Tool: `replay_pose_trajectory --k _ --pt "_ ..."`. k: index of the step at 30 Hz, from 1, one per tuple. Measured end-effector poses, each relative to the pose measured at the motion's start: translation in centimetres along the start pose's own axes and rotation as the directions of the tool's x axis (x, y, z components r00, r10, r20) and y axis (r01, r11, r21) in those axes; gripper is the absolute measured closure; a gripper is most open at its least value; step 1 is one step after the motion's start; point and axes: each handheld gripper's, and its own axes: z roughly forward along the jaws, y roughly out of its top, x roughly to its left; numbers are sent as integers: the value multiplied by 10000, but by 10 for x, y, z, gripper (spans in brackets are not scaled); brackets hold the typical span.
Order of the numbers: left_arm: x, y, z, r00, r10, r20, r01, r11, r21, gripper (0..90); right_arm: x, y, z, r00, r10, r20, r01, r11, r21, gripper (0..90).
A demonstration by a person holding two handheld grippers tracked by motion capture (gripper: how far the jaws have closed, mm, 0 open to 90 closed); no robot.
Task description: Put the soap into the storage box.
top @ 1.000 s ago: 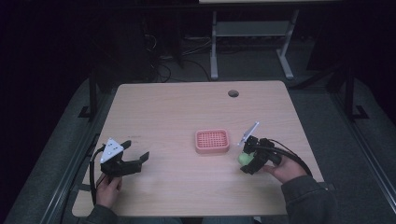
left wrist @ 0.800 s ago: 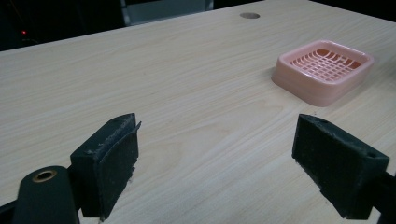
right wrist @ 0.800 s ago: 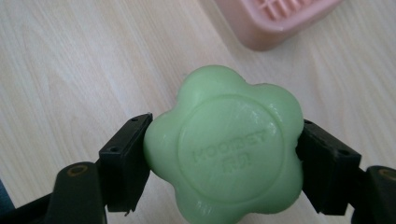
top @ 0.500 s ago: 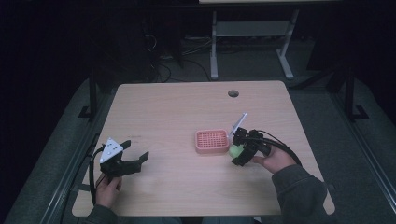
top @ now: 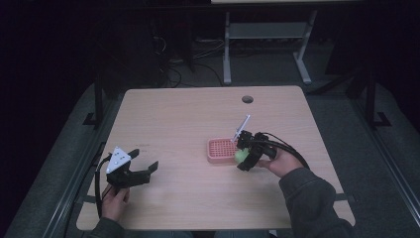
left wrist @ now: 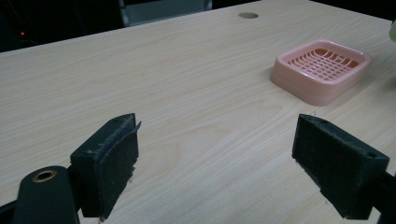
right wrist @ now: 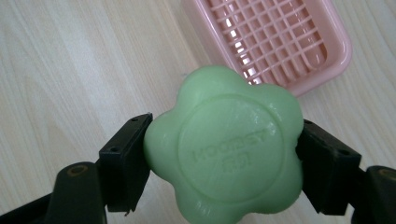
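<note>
Right gripper view: lettering on soap (right wrist: 224, 154).

One readable mark: raised lettering moulded into the round centre panel of the green flower-shaped soap (right wrist: 224, 158), seen in the right gripper view. Reads roughly "KOOMEY" or similar, letters soft and low-contrast, so spelling unsure. Below it, toward 6 o'clock, two smaller embossed characters, not legible. Soap sits clamped between the right gripper (right wrist: 224, 163) jaws. Pink tray (right wrist: 280, 42) at 1 o'clock carries no text.
</note>
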Motion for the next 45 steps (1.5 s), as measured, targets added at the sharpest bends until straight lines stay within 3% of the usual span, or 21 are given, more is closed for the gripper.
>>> replay_pose_trajectory --k 26,45 --pt "1 0 -1 9999 -113 -10 113 9999 -104 143 -11 37 -2 10000 -4 58 4 10000 -15 259" --pt "2 0 -1 9999 -162 2 162 9997 -167 143 -26 61 16 9994 323 -106 -323 9995 10 259"
